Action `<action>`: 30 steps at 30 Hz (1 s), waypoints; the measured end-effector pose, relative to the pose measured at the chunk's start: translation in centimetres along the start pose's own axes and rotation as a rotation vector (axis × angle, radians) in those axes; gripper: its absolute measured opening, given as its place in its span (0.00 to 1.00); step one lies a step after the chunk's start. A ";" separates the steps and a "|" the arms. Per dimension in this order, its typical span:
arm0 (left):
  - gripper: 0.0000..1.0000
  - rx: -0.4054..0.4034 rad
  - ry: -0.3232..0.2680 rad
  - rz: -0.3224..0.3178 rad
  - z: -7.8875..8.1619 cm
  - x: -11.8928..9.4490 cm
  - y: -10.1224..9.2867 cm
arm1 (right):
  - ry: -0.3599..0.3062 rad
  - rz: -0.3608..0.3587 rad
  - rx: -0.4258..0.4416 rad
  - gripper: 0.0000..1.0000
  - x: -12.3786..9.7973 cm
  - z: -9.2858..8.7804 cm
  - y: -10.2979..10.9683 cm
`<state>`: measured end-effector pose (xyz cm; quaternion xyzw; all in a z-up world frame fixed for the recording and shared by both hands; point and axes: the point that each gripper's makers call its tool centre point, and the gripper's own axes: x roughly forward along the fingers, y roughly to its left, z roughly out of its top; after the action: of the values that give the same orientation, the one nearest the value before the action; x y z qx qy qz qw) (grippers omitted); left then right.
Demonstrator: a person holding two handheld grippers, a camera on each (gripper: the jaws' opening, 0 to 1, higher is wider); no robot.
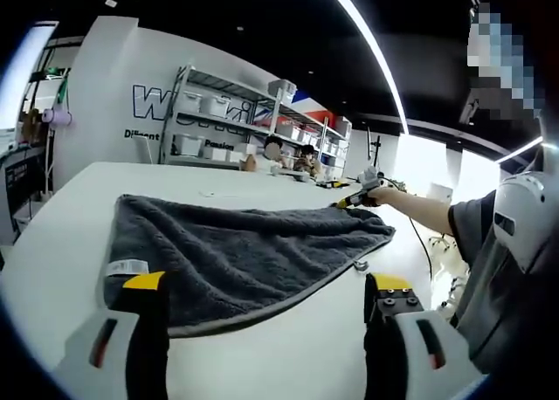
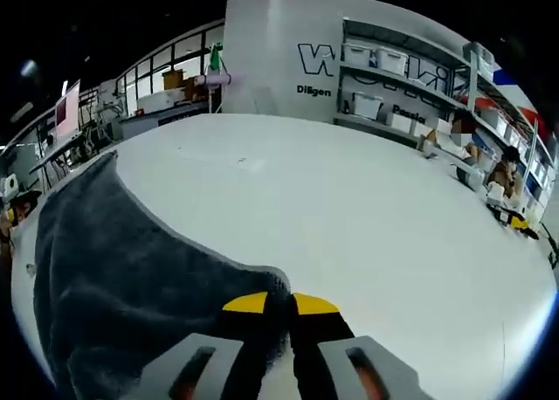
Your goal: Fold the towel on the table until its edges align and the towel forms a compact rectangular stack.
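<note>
A dark grey towel (image 1: 244,251) lies spread flat on the white table (image 1: 79,217), with a white label (image 1: 129,266) at its near left corner. My left gripper (image 1: 266,288) is open wide at the towel's near edge, its left jaw over the label corner and nothing between the jaws. At the towel's far right corner a person's outstretched hand holds my right gripper (image 1: 356,197). In the right gripper view the towel (image 2: 113,278) runs away to the left, and my right gripper (image 2: 279,306) is shut on its corner.
A small metal piece (image 1: 360,265) lies on the table by the towel's right edge. Shelves with white bins (image 1: 236,120) stand against the far wall. The person's body (image 1: 507,260) is at the right. Bare table (image 2: 367,217) stretches beyond the right gripper.
</note>
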<state>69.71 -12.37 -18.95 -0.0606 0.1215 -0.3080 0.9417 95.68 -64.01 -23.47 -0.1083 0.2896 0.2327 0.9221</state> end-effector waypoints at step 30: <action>0.97 0.002 -0.015 0.007 0.2 -1.0 0.0 | -0.306 -0.277 -0.038 0.06 -3.1 9.2 -7.6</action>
<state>69.03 -11.78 -18.54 -0.0614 0.1144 -0.3042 0.9437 101.64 -68.65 -13.76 -0.1280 0.1241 0.1231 0.9763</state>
